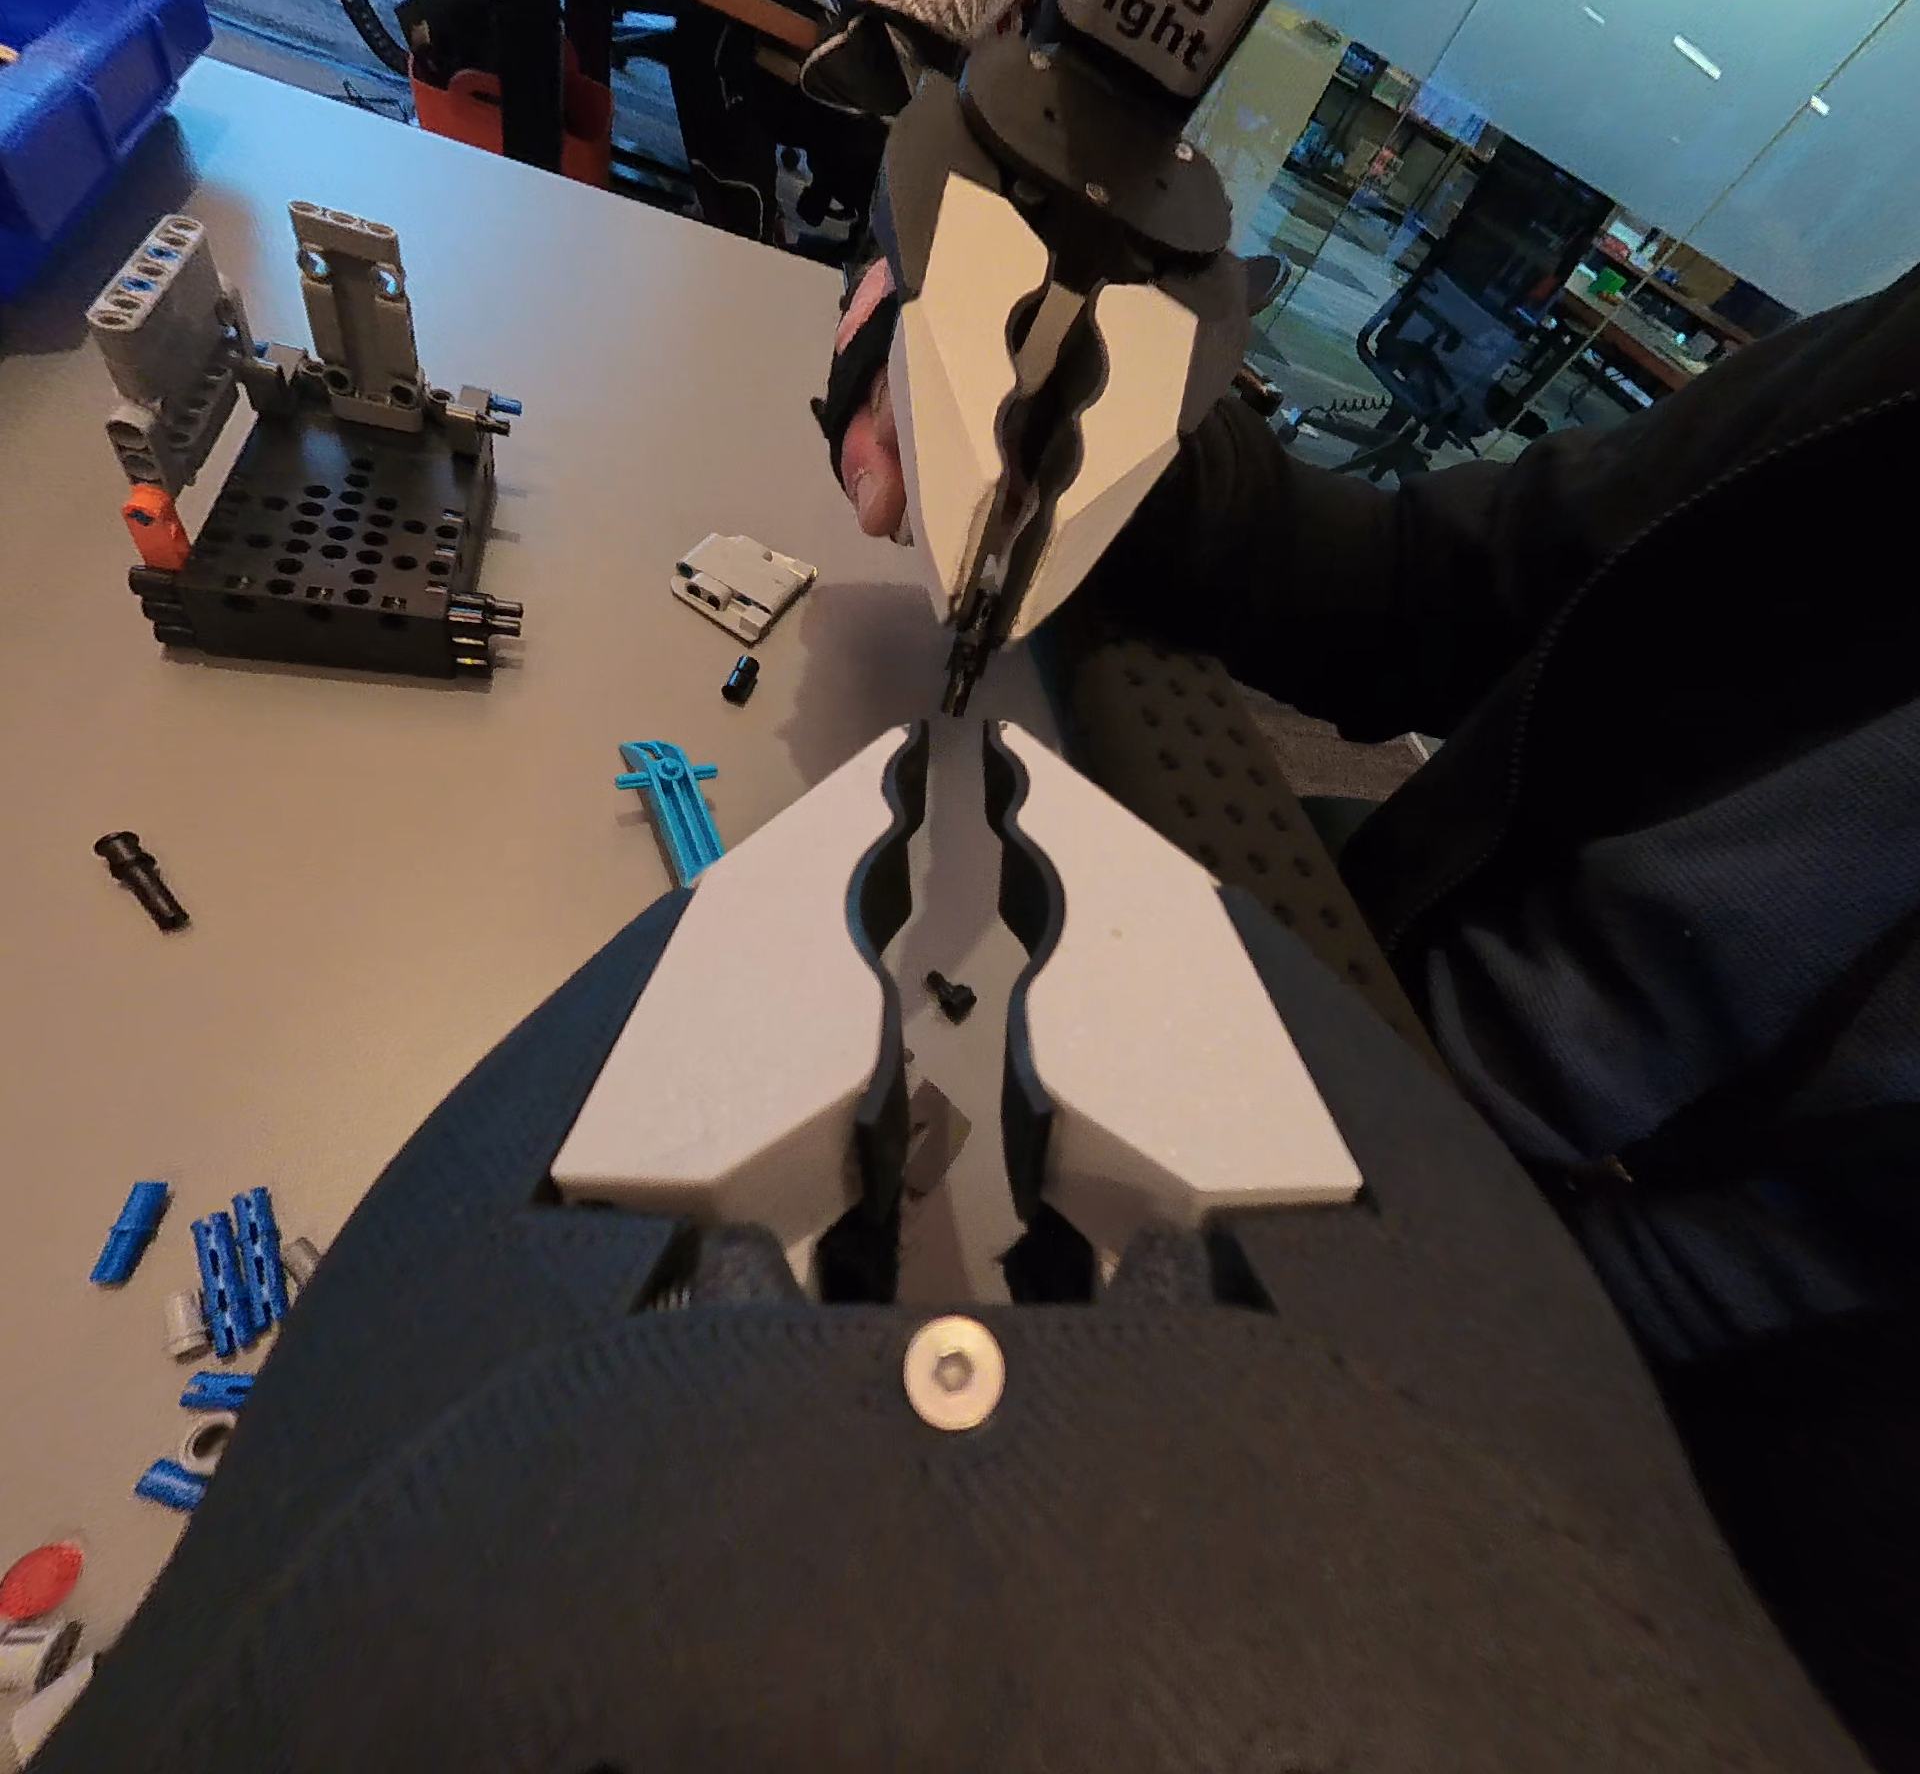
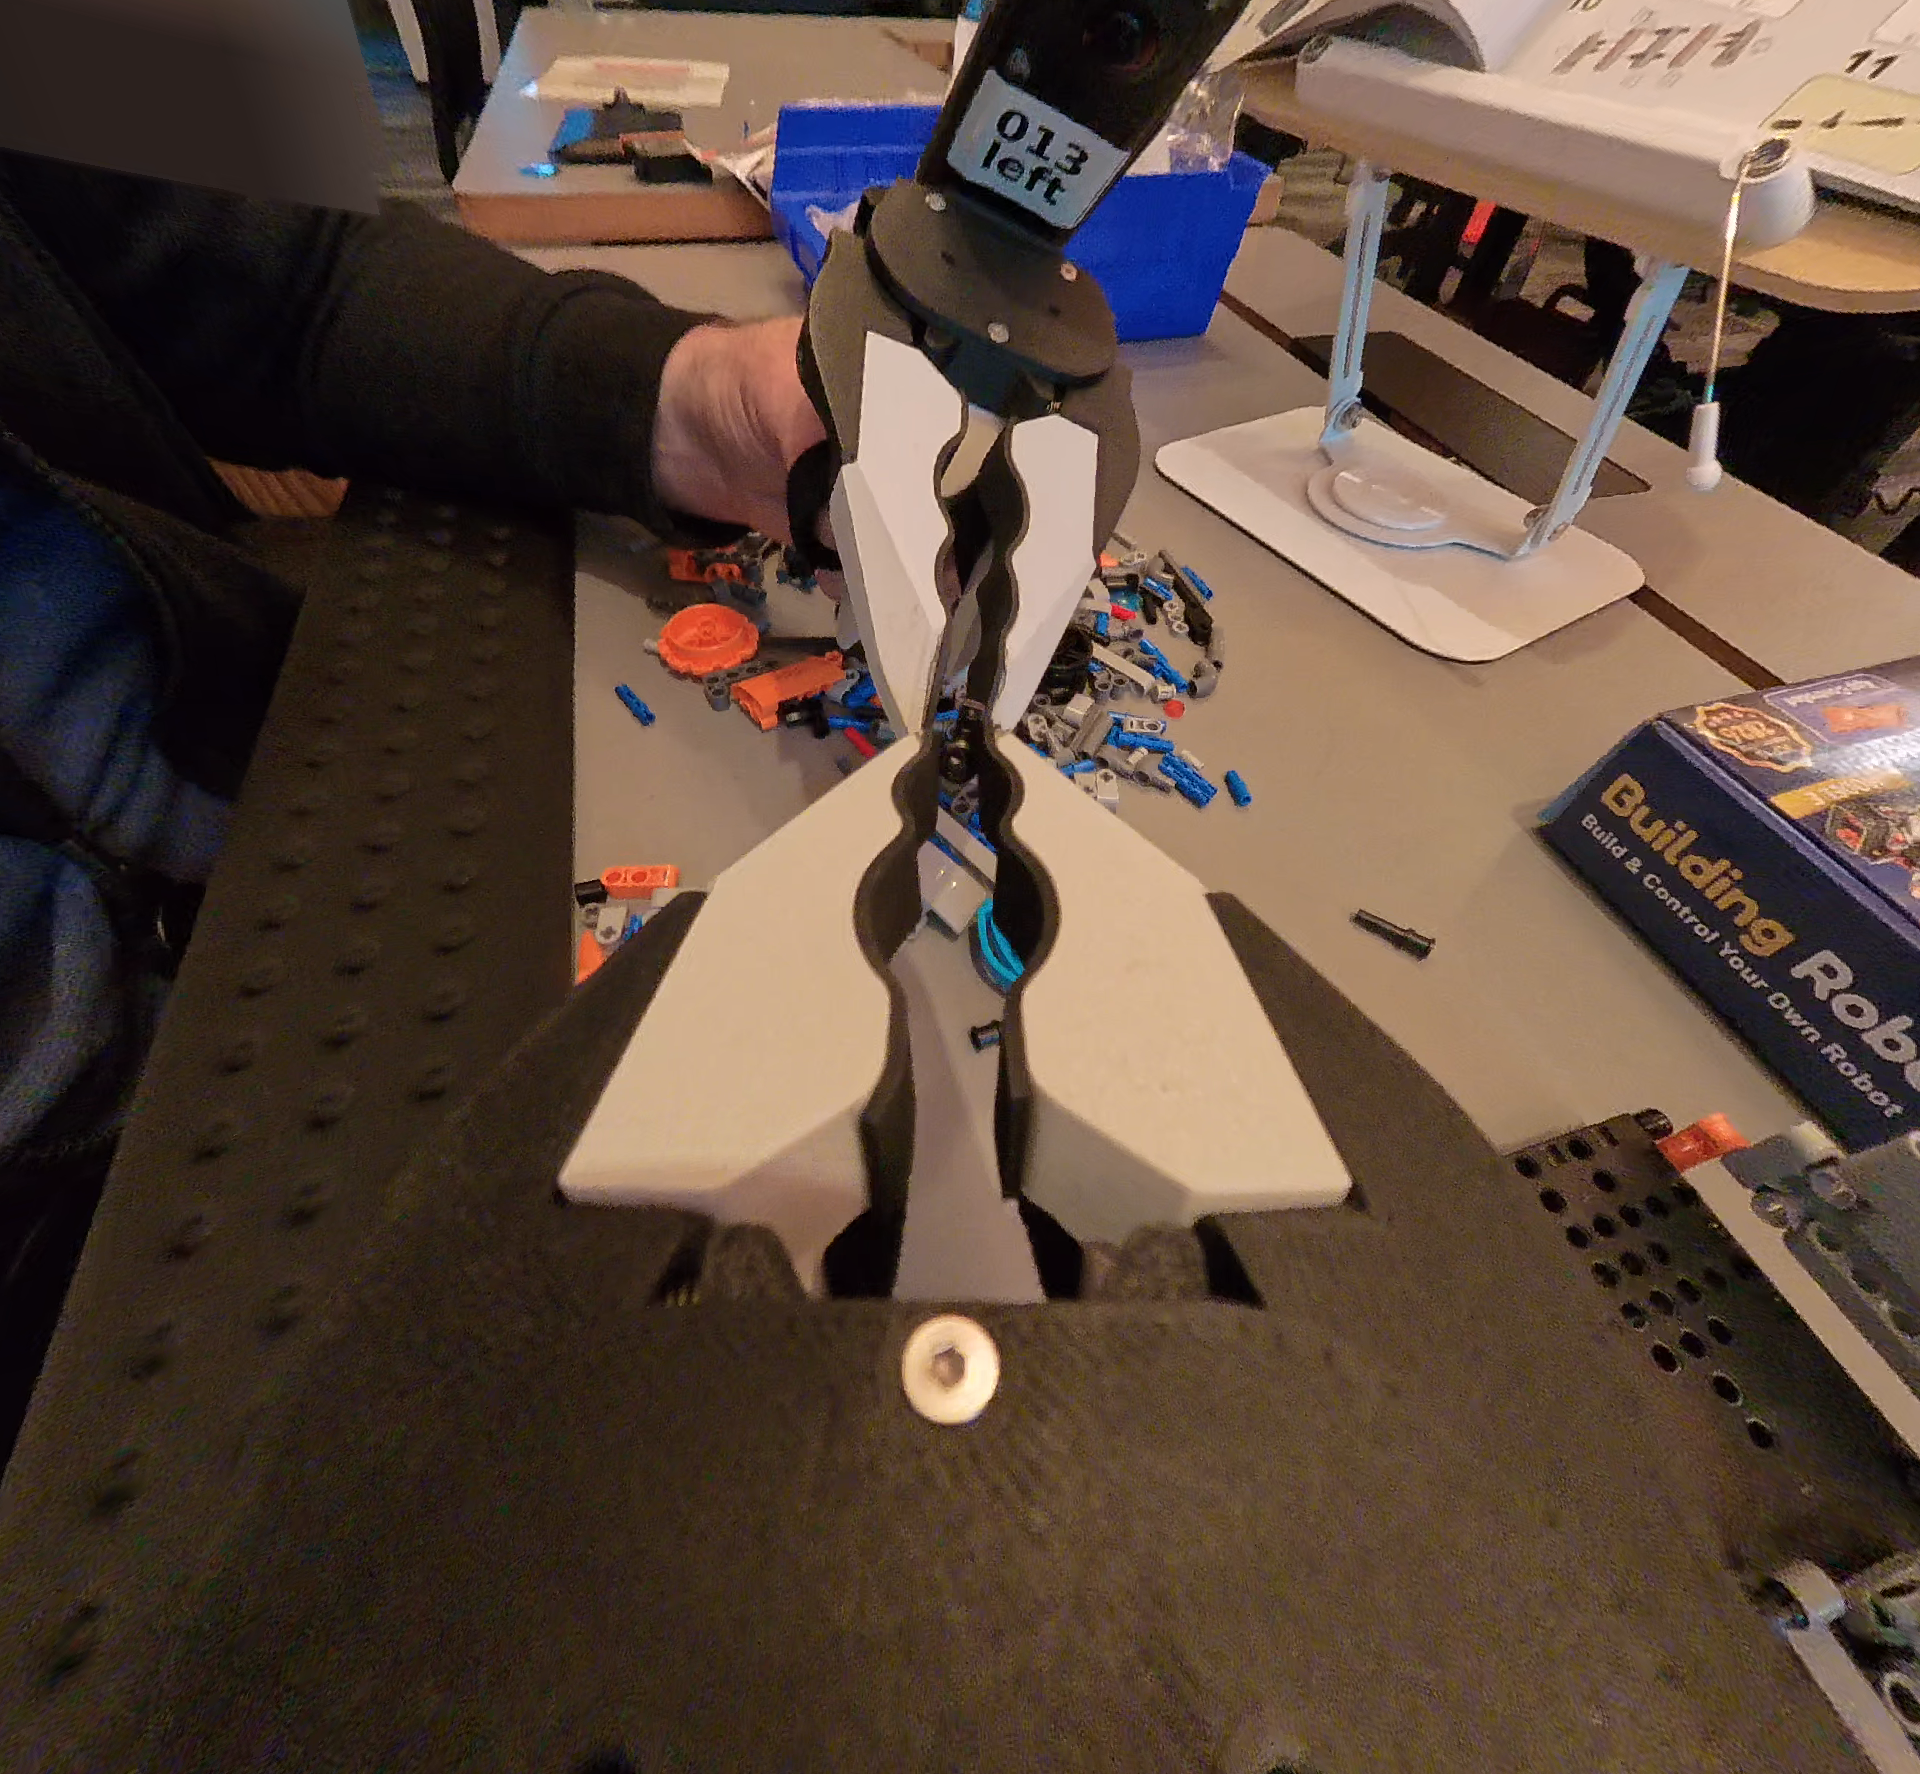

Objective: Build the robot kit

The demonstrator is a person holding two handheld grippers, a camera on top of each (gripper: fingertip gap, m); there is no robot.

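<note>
My right gripper (image 2: 951,756) is shut on a small black pin (image 2: 956,760) held at its tips above the grey table (image 2: 1351,789). In the left wrist view the right gripper (image 1: 975,625) points down, with the pin (image 1: 961,670) sticking out below it. My left gripper (image 1: 953,735) faces it tip to tip. Its jaws stand a narrow gap apart with nothing between them, and the pin's free end is just beyond its tips. The left gripper also shows in the right wrist view (image 2: 956,718). A hand holds each gripper.
A black perforated base with grey beams (image 1: 322,540), a grey piece (image 1: 743,581), a blue curved piece (image 1: 675,810) and loose black and blue pins (image 1: 239,1267) lie left. A parts pile (image 2: 1122,685), a kit box (image 2: 1766,851), a booklet stand (image 2: 1392,519) and a blue bin (image 2: 1153,238) are behind. Less than 4 cm separates the two grippers' tips. The blue curved piece (image 1: 675,810) is about 10 centimeters from my left fingertips.
</note>
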